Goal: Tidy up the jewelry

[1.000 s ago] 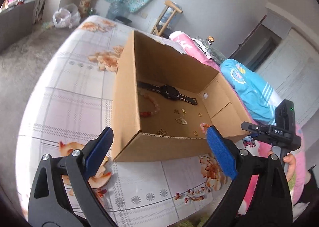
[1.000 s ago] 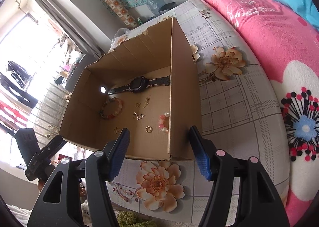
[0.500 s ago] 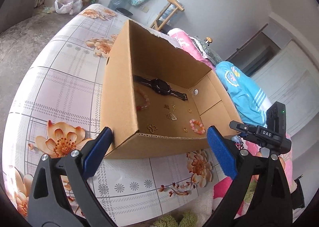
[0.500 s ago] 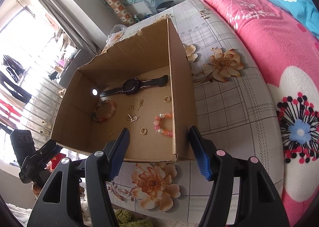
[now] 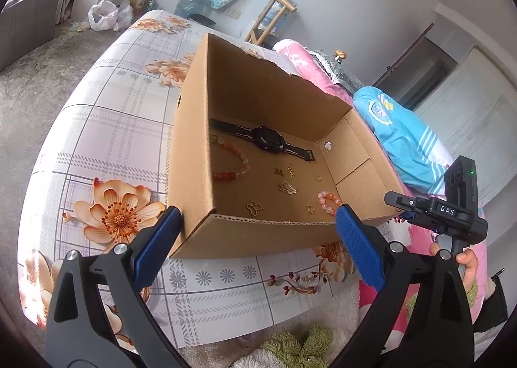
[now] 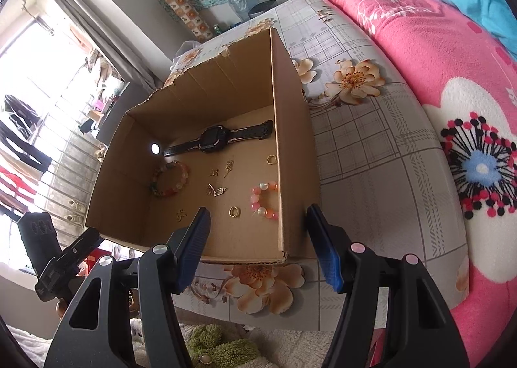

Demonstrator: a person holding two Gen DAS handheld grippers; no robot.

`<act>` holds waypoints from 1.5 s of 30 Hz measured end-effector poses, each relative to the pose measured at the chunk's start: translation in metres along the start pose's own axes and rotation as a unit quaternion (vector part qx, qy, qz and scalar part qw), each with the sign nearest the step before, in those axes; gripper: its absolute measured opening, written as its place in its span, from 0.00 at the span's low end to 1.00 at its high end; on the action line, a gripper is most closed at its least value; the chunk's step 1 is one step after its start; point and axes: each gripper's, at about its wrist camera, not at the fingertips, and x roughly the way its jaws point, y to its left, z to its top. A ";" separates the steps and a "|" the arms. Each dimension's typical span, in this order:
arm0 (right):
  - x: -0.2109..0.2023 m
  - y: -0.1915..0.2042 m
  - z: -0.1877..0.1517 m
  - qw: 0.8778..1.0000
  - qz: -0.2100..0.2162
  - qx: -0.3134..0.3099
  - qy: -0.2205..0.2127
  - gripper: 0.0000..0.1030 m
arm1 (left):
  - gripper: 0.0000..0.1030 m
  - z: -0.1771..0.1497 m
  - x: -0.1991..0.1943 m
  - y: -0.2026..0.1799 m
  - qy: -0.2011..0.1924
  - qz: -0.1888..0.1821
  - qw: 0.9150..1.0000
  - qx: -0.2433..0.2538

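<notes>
An open cardboard box (image 5: 190, 154) (image 6: 290, 129) stands on a floral tablecloth. On its floor lie a black watch (image 5: 268, 138) (image 6: 213, 138), a multicoloured bead bracelet (image 5: 232, 167) (image 6: 168, 179), a pink bead bracelet (image 5: 328, 201) (image 6: 263, 200), gold rings (image 6: 235, 211) and small gold charms (image 5: 286, 187) (image 6: 216, 190). My left gripper (image 5: 255, 235) is open, held in front of the box's near wall. My right gripper (image 6: 258, 238) is open too, hovering over the box's near right corner, empty.
The tablecloth (image 5: 106, 129) (image 6: 365, 148) covers the surface around the box. A pink flowered blanket (image 6: 436, 54) lies to the right, a blue garment (image 5: 397, 138) beyond it. A hand (image 5: 467, 268) holds the other gripper. A wooden chair (image 5: 271, 19) stands behind.
Both views have shifted a little relative to the box; the right view now shows the pink bracelet and a second ring that the box wall hid before. Both grippers stay open.
</notes>
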 end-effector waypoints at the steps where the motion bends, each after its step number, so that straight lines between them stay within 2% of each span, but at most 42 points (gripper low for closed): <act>1: -0.001 -0.001 -0.002 1.000 0.000 0.003 -0.002 0.59 | 0.89 -0.001 -0.001 0.000 0.000 -0.001 1.000 0.000; 8: -0.006 -0.002 -0.010 1.000 -0.004 0.015 -0.019 0.59 | 0.89 -0.003 -0.005 0.000 -0.002 0.000 1.000 0.015; 13: -0.020 0.001 -0.021 0.998 -0.024 0.023 -0.045 0.65 | 0.91 -0.013 -0.028 -0.017 -0.036 0.060 0.995 0.075; 16: -0.037 0.010 -0.031 0.996 -0.061 0.014 -0.068 0.70 | 0.91 -0.020 -0.044 -0.028 -0.048 0.099 0.988 0.105; 20: -0.056 0.033 -0.045 0.989 -0.109 -0.021 -0.094 0.79 | 0.92 -0.023 -0.065 -0.044 -0.071 0.123 0.981 0.136; 24: -0.067 0.059 -0.055 0.980 -0.151 -0.056 -0.121 0.86 | 0.92 -0.022 -0.078 -0.064 -0.097 0.121 0.977 0.150; 28: -0.080 0.087 -0.060 0.969 -0.164 -0.094 -0.161 0.93 | 0.92 -0.019 -0.082 -0.082 -0.116 0.130 0.971 0.163; 34: -0.095 0.116 -0.062 0.947 -0.214 -0.114 -0.213 0.94 | 0.92 -0.013 -0.086 -0.101 -0.150 0.169 0.961 0.161; 37: -0.102 0.122 -0.064 0.940 -0.221 -0.111 -0.234 0.94 | 0.92 -0.011 -0.082 -0.105 -0.135 0.191 0.961 0.149; 40: -0.106 0.124 -0.069 0.939 -0.217 -0.101 -0.249 0.94 | 0.92 -0.012 -0.074 -0.101 -0.099 0.196 0.966 0.135; 43: -0.101 0.119 -0.071 0.949 -0.198 -0.090 -0.230 0.94 | 0.92 -0.016 -0.063 -0.091 -0.061 0.188 0.975 0.098; 45: -0.089 0.114 -0.070 0.956 -0.197 -0.081 -0.200 0.94 | 0.92 -0.019 -0.054 -0.086 -0.038 0.197 0.976 0.087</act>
